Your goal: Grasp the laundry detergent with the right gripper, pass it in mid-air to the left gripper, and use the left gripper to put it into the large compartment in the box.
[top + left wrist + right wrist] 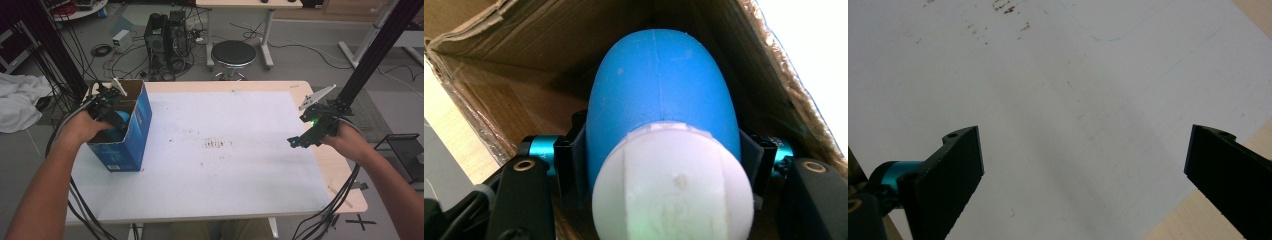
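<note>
A blue bottle (664,95) with a white cap (672,182) sits down inside an open cardboard box (131,131), its rounded blue body pointing toward the brown inner wall (529,55) of the box and its cap facing back toward the gripper's camera. The left gripper (663,155) has its two black jaws pressed against the bottle's sides just behind the cap, pinching it from either side. In the high view the left gripper (111,111) reaches into the top of the box, with a patch of the blue bottle (123,119) showing under it.

The box is blue on the outside and stands at the left of the table (345,175), toward its far edge, with its flaps up. It rests on a white sheet (225,170) that covers most of the tabletop and carries a few brown smudges (217,144) near the middle.

The right gripper (299,142) hovers over the right edge of the sheet, well apart from the box. In its own view the right gripper (1083,165) has its jaws spread wide with only bare sheet between them.

Beyond the table, on the floor, stand a round black stool (233,53) and a computer case (166,40) among loose cables.
</note>
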`<action>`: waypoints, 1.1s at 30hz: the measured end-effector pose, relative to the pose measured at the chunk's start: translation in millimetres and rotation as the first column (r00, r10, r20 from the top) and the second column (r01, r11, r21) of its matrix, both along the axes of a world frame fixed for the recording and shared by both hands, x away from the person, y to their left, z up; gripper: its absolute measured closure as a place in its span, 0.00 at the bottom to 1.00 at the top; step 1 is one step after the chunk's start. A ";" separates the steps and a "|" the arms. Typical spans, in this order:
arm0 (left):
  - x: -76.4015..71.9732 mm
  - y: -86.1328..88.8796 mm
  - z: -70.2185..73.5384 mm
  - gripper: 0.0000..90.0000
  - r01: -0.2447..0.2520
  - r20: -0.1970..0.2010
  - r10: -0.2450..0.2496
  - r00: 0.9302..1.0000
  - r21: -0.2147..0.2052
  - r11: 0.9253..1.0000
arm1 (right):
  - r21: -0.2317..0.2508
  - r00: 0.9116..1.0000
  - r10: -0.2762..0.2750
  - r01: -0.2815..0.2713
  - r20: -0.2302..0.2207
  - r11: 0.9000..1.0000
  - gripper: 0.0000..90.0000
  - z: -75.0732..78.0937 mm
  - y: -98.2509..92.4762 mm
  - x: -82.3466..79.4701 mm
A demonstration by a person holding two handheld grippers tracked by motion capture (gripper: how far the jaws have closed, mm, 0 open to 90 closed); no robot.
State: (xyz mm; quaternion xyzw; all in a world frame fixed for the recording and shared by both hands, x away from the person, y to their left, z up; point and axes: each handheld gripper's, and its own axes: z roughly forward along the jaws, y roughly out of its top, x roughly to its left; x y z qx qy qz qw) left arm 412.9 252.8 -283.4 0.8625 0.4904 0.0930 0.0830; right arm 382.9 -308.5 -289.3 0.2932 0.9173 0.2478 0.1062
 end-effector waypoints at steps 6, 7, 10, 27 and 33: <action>-0.5 0.9 0.8 0.41 -0.002 -0.002 0.002 1.000 -0.026 1.000 | 0.002 1.000 -0.002 0.002 0.001 1.000 0.02 0.6 -2.1 -1.0; 0.0 2.5 3.0 0.41 0.012 -0.015 -0.012 1.000 -0.026 1.000 | 0.003 1.000 -0.001 0.001 0.002 1.000 0.02 0.7 -2.1 -1.0; -0.6 4.8 5.3 0.40 0.005 0.000 -0.005 1.000 -0.045 0.999 | 0.008 1.000 0.011 -0.011 0.009 1.000 0.02 0.9 -1.8 -0.4; -9.6 9.7 37.5 0.31 0.010 0.076 -0.002 0.997 -0.097 0.995 | 0.012 1.000 0.011 -0.011 0.005 1.000 0.02 2.5 -0.3 -3.7; -14.5 5.9 58.4 0.31 0.004 0.109 0.007 0.994 -0.103 0.995 | 0.020 1.000 0.009 -0.009 0.013 1.000 0.02 4.1 -3.6 -5.1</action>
